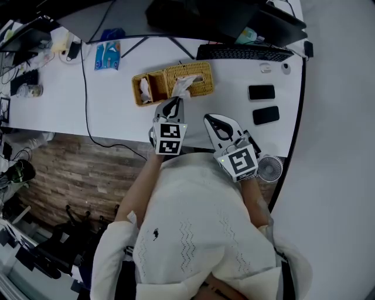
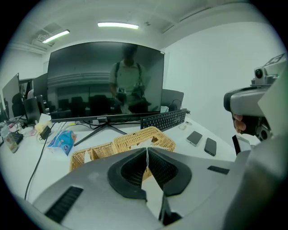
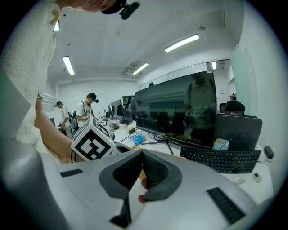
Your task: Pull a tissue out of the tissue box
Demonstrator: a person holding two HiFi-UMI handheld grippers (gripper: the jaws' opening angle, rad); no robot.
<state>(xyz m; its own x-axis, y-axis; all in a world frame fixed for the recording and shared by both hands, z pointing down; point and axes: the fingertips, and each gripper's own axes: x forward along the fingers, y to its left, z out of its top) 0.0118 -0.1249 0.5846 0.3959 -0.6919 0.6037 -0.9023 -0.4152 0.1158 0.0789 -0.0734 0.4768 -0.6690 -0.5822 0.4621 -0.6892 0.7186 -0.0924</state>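
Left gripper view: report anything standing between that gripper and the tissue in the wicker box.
Nothing visible does. The left gripper looks shut on the white tissue rising from the tan woven wicker tissue box.

In the left gripper view, the left gripper covers the near wall of the wicker tissue box. The tissue shows there only as a pale sliver between the closed jaws. In its own view, the right gripper hides nearly all the box. The head view's far edge cuts off the monitor.
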